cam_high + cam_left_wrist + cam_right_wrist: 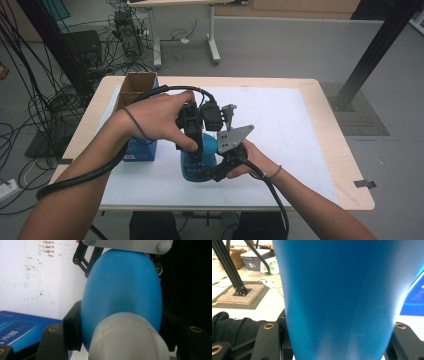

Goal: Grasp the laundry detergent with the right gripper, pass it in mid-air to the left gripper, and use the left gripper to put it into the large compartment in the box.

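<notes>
Above the white sheet on the tabletop point(310, 130), I have both tools clamped on 1 blue bottle point(202, 160): the left hand-held gripper point(196, 146) comes down from above and pinches its rounded body, while the right hand-held gripper point(226, 165) pinches it from the side, lower down and nearer me.

In the left gripper view the bottle point(122, 290) bulges between the 2 black jaws, its pale grey cap point(128, 340) closest to the lens. In the right gripper view the blue wall point(342, 300) sits squeezed between the jaws, which press on both flanks.

The bottle stands near the middle of the sheet, just right of the blue carton point(140, 147) with the open brown flaps; whether its base touches the sheet or hangs just clear of it I cannot tell.

The risk, as I judge it, lies in the shape. Smooth, curved sides give the flat pads little to bite on, so any twist or pull between my 2 hands could let the bottle squirt out of 1 grip and swing on the other. Squeezing harder may dent the wall. A slip to the left would knock the carton. The thick cable point(80, 175) trailing over my left forearm could also drag that wrist off line.
</notes>
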